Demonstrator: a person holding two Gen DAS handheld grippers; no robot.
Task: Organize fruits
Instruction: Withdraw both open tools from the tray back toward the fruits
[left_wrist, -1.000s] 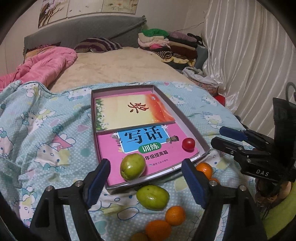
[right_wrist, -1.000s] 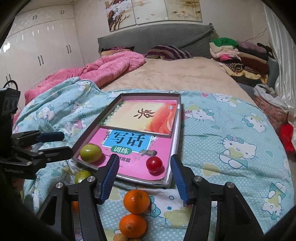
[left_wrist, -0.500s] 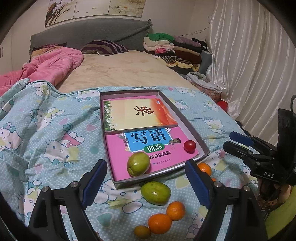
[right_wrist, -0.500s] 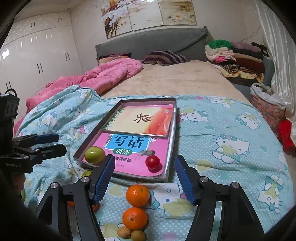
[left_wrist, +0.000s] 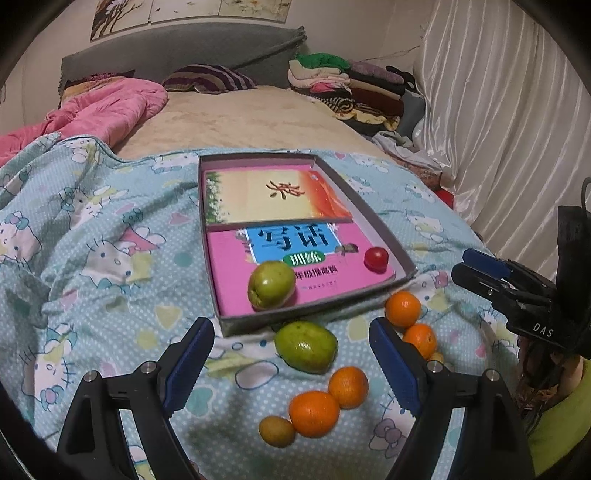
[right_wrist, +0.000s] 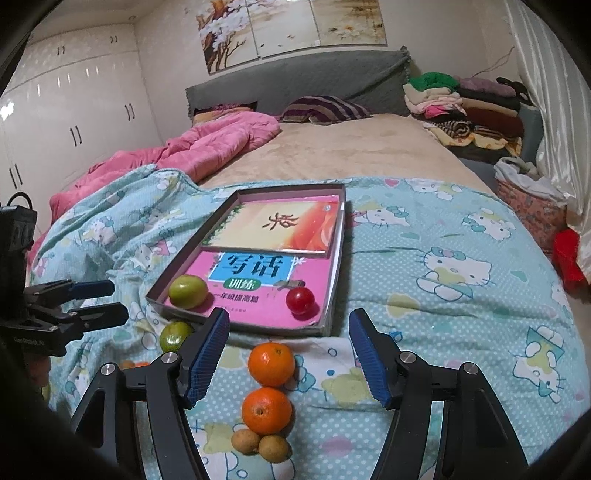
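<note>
A shallow grey box (left_wrist: 373, 218) (right_wrist: 338, 266) lies on the bed with books inside. In it sit a green fruit (left_wrist: 271, 284) (right_wrist: 187, 291) and a small red fruit (left_wrist: 376, 258) (right_wrist: 300, 300). In front of the box on the blanket lie another green fruit (left_wrist: 306, 346) (right_wrist: 174, 336), several oranges (left_wrist: 314, 413) (right_wrist: 271, 363) and small brown fruits (left_wrist: 276, 431) (right_wrist: 273, 448). My left gripper (left_wrist: 291, 365) is open and empty above the green fruit on the blanket. My right gripper (right_wrist: 289, 356) is open and empty around an orange.
The fruit lies on a light-blue cartoon-print blanket (left_wrist: 92, 266) (right_wrist: 443, 258). A pink quilt (left_wrist: 107, 107) and folded clothes (left_wrist: 343, 85) are at the back. A white curtain (left_wrist: 498, 129) hangs at the right. White wardrobes (right_wrist: 74, 122) stand at the left.
Both grippers have drawn back from the box and risen, so more fruit on the blanket shows in front. Both stay open and empty.
</note>
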